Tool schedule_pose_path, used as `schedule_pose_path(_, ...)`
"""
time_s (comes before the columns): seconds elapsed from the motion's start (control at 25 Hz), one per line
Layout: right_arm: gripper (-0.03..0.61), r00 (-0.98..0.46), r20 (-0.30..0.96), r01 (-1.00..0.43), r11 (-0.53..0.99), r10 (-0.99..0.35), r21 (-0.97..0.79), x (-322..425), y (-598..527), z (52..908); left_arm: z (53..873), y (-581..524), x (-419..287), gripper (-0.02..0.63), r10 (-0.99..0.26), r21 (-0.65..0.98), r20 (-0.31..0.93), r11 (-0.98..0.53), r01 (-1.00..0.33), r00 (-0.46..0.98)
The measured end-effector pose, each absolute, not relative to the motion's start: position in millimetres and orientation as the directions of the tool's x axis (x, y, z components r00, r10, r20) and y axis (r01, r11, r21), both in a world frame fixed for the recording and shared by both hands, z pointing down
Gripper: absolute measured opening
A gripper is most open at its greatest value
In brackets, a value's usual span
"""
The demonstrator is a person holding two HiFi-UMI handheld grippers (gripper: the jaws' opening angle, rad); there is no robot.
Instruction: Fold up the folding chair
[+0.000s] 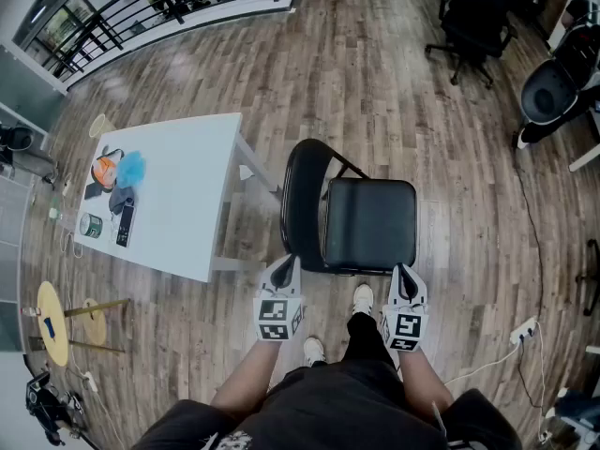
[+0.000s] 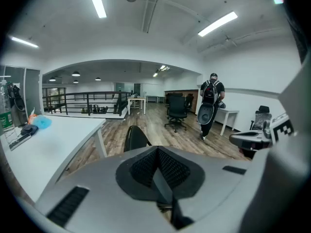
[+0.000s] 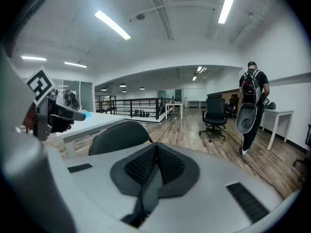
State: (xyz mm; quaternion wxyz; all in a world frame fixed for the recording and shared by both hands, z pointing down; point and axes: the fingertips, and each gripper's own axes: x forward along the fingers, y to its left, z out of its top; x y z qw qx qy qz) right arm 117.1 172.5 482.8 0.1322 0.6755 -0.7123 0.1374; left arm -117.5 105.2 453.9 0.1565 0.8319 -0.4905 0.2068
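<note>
The black folding chair stands unfolded on the wood floor just ahead of my feet. Its padded seat lies flat and its curved backrest rises at the seat's left side. My left gripper is shut and empty, its tip close to the near lower end of the backrest. Also shut and empty, my right gripper hovers by the seat's near right corner. The left gripper view shows the shut jaws with the backrest beyond. In the right gripper view the backrest appears past the shut jaws.
A white table stands left of the chair, with a can and small items on it. Office chairs are at the far right. A power strip and cable lie on the floor. A person with a backpack stands farther off.
</note>
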Motion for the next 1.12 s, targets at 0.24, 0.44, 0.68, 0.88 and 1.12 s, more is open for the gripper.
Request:
schedule_pose_path(0.24, 0.014, -0.048, 0.424, -0.998, 0.030, -0.904, -0.048, 171.1, 98.9, 545.2, 492.9, 25.7, -119.1, 0.005, -0.781, -0.006, 0.544, -0.367, -0.930, 0.305)
schedule_pose_path(0.44, 0.015, -0.122, 0.538, -0.990, 0.064, -0.834, -0.125, 197.4, 71.8, 615.2, 522.9, -1.0, -130.0, 0.006, -0.753, -0.092, 0.638, -0.280, -0.956, 0.159)
schedule_pose_path(0.68, 0.126, -0.215, 0.684, -0.972, 0.084, -0.697, -0.219, 230.1, 68.2, 704.1, 550.0, -20.6, -139.4, 0.181, -0.677, -0.098, 0.730, -0.239, -0.966, 0.094)
schedule_pose_path(0.88, 0.230, -0.298, 0.765, -0.943, 0.053, -0.572, -0.327, 257.0, 73.4, 770.8, 557.6, -45.7, -128.4, 0.225, -0.633, -0.080, 0.768, -0.246, -0.966, 0.097)
schedule_pose_path(1.12, 0.305, -0.393, 0.815, -0.895, -0.026, -0.426, -0.446, 294.5, 81.2, 861.6, 581.1, -64.3, -114.2, 0.234, -0.571, -0.006, 0.805, -0.274, -0.962, 0.158)
